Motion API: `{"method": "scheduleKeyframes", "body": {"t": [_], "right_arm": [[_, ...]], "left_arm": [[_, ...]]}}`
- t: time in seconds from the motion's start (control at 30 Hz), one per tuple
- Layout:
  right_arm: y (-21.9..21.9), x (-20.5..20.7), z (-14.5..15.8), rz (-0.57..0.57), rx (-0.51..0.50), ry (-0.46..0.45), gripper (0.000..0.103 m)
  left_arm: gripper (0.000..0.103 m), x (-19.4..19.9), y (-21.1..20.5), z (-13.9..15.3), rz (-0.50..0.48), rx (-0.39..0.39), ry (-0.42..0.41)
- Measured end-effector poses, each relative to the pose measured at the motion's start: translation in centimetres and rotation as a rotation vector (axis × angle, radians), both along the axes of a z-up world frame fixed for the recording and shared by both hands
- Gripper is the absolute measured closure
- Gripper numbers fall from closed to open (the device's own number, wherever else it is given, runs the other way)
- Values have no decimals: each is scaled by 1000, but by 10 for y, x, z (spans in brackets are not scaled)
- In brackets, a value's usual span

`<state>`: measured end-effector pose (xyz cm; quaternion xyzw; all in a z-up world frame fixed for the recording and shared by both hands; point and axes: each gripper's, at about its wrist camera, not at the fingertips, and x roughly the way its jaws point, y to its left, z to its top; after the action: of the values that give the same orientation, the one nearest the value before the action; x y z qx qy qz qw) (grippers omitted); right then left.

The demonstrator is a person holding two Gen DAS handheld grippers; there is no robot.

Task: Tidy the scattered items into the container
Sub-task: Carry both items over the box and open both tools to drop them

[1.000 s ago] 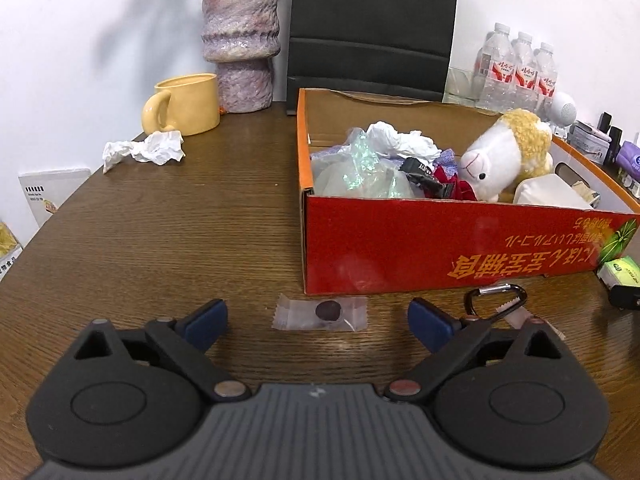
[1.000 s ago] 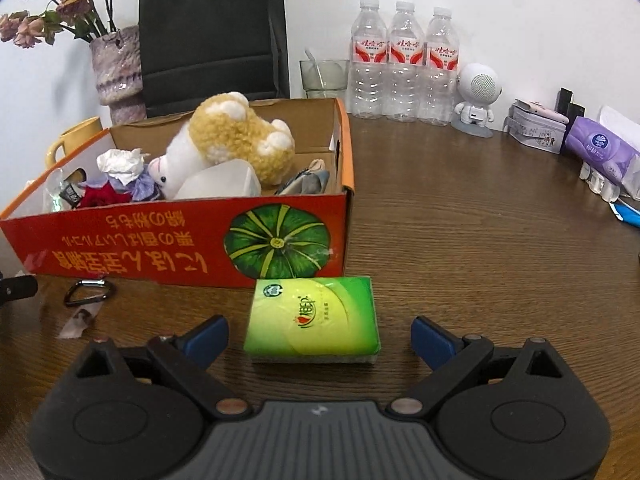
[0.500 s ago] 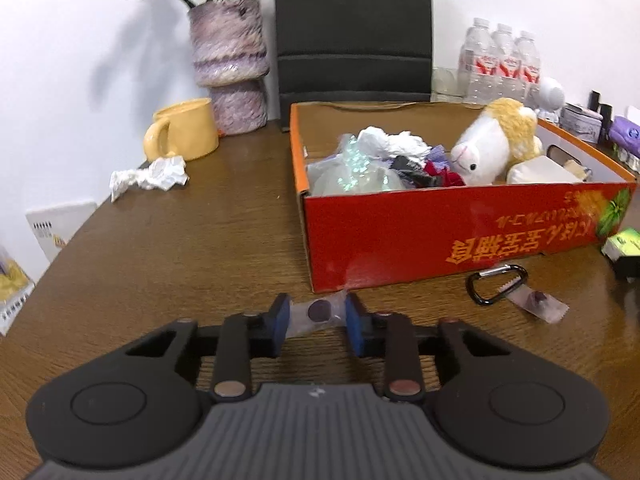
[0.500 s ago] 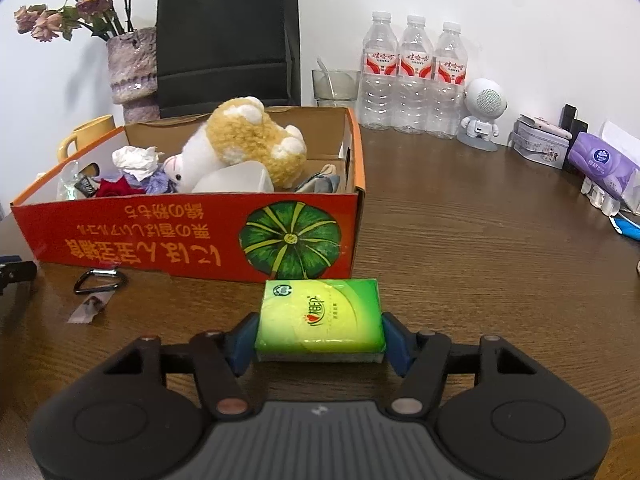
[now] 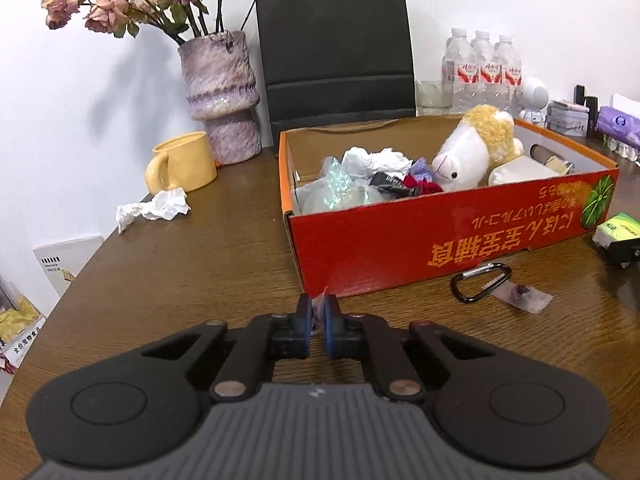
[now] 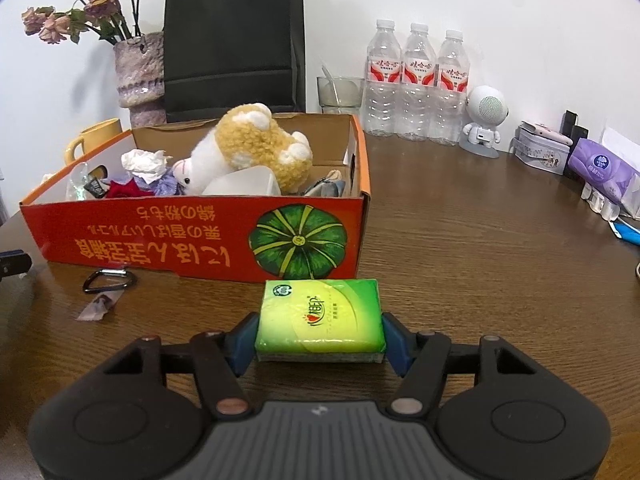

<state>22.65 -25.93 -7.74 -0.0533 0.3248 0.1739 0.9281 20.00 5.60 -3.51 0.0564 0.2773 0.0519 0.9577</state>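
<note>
Sachet [image 5: 319, 307] pinched tight in left gripper [image 5: 316, 322], its jaws just closing on it, right in front of red cardboard box [image 5: 440, 240]; tissue pack [image 6: 320, 320] clamped in right gripper [image 6: 320, 340], neither in yet. Already boxed: one plush sheep [image 5: 476, 148], assorted clutter. Left outside: one carabiner [image 5: 480, 282], one more sachet [image 5: 524, 296], one crumpled tissue [image 5: 154, 208].

A second ago both my claws stood wide open. My left claw [image 5: 316, 322] has since pinched down on the small clear sachet [image 5: 319, 309], which lay flat on the tabletop [image 5: 168, 280] between its fingers and now sticks up crumpled between the pads. My right claw [image 6: 320, 340] has closed onto the green tissue pack [image 6: 320, 318], pads against both its ends.
</note>
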Motion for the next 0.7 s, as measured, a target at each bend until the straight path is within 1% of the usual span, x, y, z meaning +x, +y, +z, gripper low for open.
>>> {"method": "scheduleKeyframes", "body": {"t": [0.13, 0.33, 0.43, 0.53, 0.7], "right_arm": [[-3, -9, 7, 12, 19, -16, 40], [-10, -27, 26, 35, 73, -63, 40], [-14, -37, 42, 61, 120, -90, 40], [-10, -38, 61, 96, 156, -122, 40], [17, -20, 90, 151, 153, -183, 40]], "left_arm": [[97, -12, -3, 8, -4, -10, -47], [97, -30, -1, 23, -36, -99, -74], [97, -42, -1, 39, -71, -139, -118], [97, -46, -3, 63, -120, -173, -177], [97, -25, -15, 99, -169, -183, -263]]}}
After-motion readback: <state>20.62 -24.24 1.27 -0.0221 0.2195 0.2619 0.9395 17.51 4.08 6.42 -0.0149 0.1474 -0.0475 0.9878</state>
